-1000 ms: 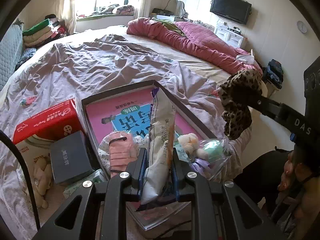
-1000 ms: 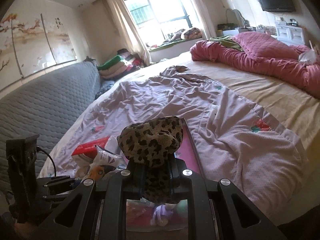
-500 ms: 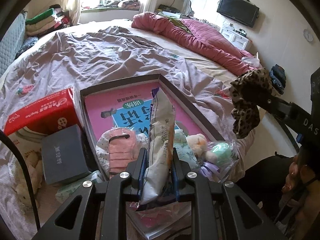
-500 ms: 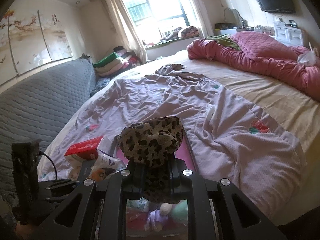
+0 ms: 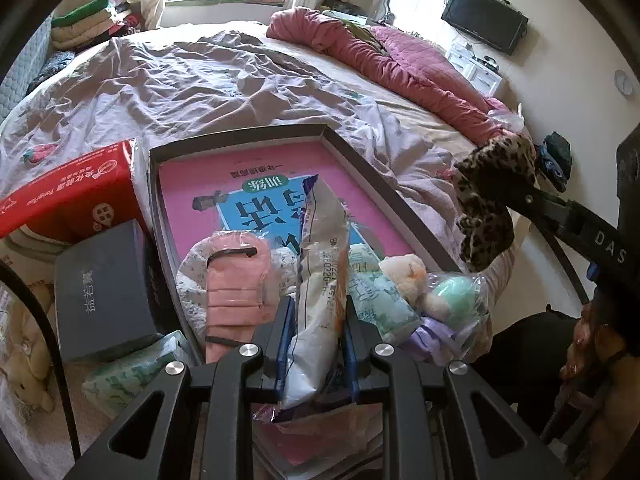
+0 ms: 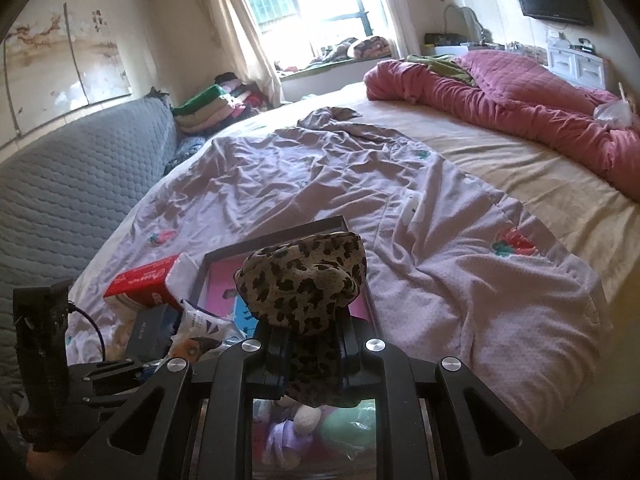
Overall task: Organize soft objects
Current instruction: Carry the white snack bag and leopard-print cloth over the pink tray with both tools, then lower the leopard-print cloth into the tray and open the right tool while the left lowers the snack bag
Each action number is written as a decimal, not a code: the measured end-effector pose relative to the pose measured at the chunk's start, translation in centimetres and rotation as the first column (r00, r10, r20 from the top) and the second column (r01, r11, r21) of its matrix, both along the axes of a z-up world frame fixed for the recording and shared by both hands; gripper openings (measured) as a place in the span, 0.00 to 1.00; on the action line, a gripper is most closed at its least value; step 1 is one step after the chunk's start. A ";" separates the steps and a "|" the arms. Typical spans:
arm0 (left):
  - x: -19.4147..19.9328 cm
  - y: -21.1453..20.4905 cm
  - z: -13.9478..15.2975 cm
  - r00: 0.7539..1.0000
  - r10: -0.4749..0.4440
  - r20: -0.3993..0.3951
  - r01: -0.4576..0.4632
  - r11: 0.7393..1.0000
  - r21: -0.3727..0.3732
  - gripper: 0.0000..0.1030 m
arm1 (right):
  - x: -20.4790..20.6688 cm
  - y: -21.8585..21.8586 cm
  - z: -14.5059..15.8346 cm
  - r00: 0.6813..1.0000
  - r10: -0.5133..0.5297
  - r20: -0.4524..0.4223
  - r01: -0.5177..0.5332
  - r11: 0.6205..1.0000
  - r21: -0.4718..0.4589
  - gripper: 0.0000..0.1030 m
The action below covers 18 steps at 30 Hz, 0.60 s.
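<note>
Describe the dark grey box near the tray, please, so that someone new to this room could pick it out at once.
Start at the big bed under its wrinkled lilac sheet, then find the shallow dark-rimmed tray with a pink book in it. The dark grey box lies just left of that tray, in front of the red tissue box. It is the only plain matte grey thing there, with small pale characters on its lid.

The snack bag [image 5: 320, 264] is shiny, crinkly plastic. The leopard cloth [image 6: 304, 284] looks soft and fuzzy. The box tray [image 5: 384, 196] has a dull dark rim around glossy pink paper. The bed sheet [image 6: 360, 184] is wrinkled matt cloth. The tissue box [image 5: 68, 196] is smooth red card.
</note>
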<state>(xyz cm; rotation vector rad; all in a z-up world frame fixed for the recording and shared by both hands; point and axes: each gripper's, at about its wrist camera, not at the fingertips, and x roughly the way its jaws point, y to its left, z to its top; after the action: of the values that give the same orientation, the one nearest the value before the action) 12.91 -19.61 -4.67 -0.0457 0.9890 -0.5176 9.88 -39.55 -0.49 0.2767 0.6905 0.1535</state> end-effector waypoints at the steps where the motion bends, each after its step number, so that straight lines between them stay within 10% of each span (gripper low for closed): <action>1: 0.0 0.0 -0.1 1.000 0.000 0.000 0.000 1.000 0.006 0.22 | 0.2 0.2 -0.1 1.000 0.003 -0.001 -0.003 1.000 -0.011 0.18; 18: 0.1 0.6 -0.7 1.000 -0.004 -0.007 0.004 1.000 -0.026 0.22 | 3.3 3.1 -3.4 0.993 0.042 -0.106 -0.057 0.987 -0.148 0.19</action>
<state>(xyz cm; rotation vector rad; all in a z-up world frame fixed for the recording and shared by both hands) 12.96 -19.04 -5.33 -0.0685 0.9898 -0.5341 13.19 -36.44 -3.91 0.1232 0.8077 0.1343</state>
